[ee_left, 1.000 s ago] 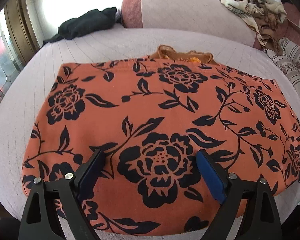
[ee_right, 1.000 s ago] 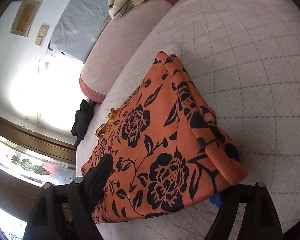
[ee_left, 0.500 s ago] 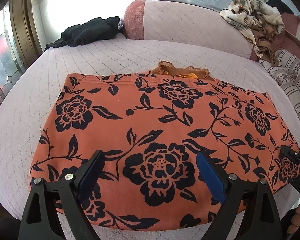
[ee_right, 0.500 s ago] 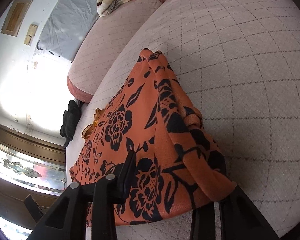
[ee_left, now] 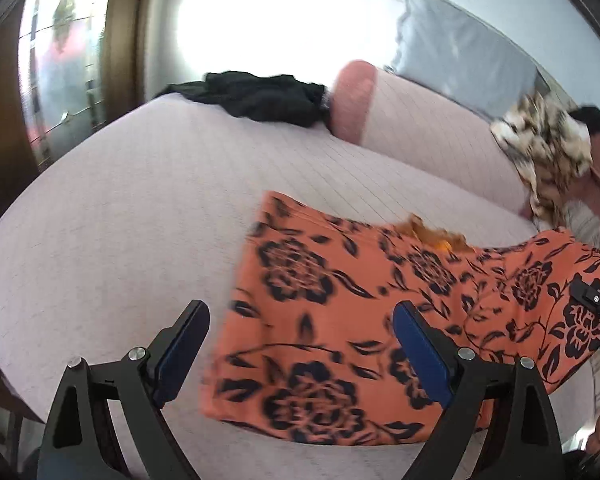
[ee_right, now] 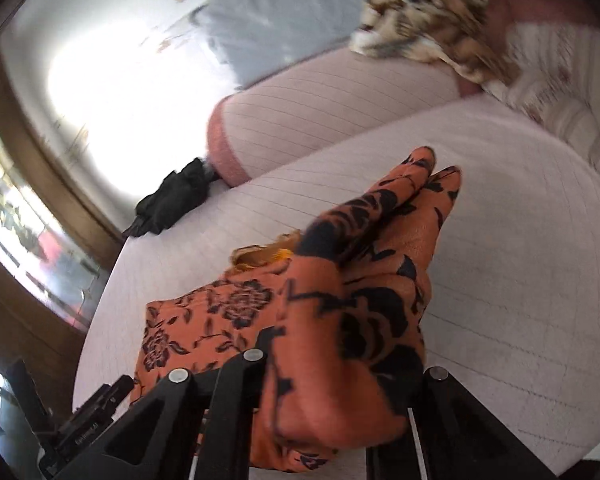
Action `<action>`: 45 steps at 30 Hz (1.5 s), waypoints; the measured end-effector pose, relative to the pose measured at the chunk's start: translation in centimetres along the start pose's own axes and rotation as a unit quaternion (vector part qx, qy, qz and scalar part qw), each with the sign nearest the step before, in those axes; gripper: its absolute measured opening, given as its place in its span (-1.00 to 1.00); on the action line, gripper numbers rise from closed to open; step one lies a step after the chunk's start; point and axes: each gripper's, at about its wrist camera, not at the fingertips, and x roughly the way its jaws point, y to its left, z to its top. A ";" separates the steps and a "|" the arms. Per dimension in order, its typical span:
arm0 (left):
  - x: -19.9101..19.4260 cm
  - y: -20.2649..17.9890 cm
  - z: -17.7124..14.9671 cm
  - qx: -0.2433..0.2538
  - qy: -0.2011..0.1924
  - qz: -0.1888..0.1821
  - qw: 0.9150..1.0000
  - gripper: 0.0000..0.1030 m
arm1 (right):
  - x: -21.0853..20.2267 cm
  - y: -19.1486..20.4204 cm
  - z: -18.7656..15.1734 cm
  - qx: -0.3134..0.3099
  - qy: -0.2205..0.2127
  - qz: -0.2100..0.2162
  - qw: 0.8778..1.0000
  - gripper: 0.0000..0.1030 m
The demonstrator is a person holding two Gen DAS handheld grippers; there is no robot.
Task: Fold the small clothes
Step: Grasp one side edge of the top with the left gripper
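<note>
An orange garment with black flowers (ee_left: 312, 360) lies on the pink quilted bed (ee_left: 120, 220). My left gripper (ee_left: 300, 306) hovers open above the garment's near left part, its left finger over bare bed and nothing between the pads. My right gripper (ee_right: 340, 380) is closing on the garment's right edge (ee_right: 360, 300), and the cloth bunches between its fingers and rises off the bed in a ridge. In the left wrist view, the right gripper (ee_left: 596, 300) shows at the garment's far right edge. A lighter orange trim (ee_right: 264, 254) peeks out at the back.
A black piece of clothing (ee_left: 260, 96) lies at the bed's far left by a pink bolster (ee_left: 352, 100). A brown patterned cloth (ee_left: 548, 148) hangs over the backrest on the right, with a grey cushion (ee_left: 460, 56) behind. A wooden door frame (ee_left: 120, 32) stands left.
The right gripper's jaws came together on the garment's right edge and lifted it. The left gripper rose and shifted left, still open, so the garment now sits to its right.
</note>
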 end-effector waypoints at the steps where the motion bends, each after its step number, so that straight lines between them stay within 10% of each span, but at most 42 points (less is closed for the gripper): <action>1: -0.8 2.3 0.2 -0.024 -0.010 0.017 1.000 0.81 | 0.0 3.0 0.0 -0.035 -0.005 0.006 0.999 -0.73; 7: -1.5 11.8 -0.9 -0.131 -0.005 0.063 0.989 0.81 | 7.2 18.5 -6.3 -0.198 0.095 0.041 0.975 -0.66; 11: -2.1 13.1 -1.5 -0.139 -0.009 0.044 0.989 0.81 | 13.7 21.9 -13.5 -0.251 0.161 0.048 0.953 -0.33; 13: -2.5 13.0 -1.6 -0.130 -0.019 0.034 0.991 0.81 | 12.1 22.4 -13.5 -0.252 0.144 0.089 0.953 0.71; 14: -2.6 12.8 -1.5 -0.124 -0.017 0.028 0.992 0.81 | 11.6 22.1 -13.1 -0.231 0.157 0.126 0.952 0.80; 24: -0.8 3.9 -0.7 -0.007 0.035 -0.069 0.997 0.73 | 5.2 12.2 -8.1 -0.101 0.074 0.126 0.984 0.80; 27: 4.4 4.4 -1.9 -0.013 0.135 -0.026 0.990 -0.39 | 4.6 8.7 -7.7 -0.066 0.081 0.117 0.988 0.80; 30: 4.9 7.2 -2.7 -0.086 0.163 -0.048 0.982 -0.10 | 5.0 6.1 -7.9 -0.028 0.096 0.123 0.987 0.79; 34: 1.1 5.8 -0.6 -0.042 0.102 -0.035 0.993 -0.04 | 5.2 2.6 -7.2 0.006 0.096 0.138 0.986 0.80; 39: 0.9 2.3 2.9 0.010 0.064 -0.082 0.995 0.50 | 8.2 -1.1 -4.6 0.084 0.114 0.185 0.972 0.80; 45: 10.5 2.0 2.5 0.016 0.181 -0.040 0.983 0.44 | 14.7 -1.7 -2.9 0.138 0.175 0.236 0.946 0.80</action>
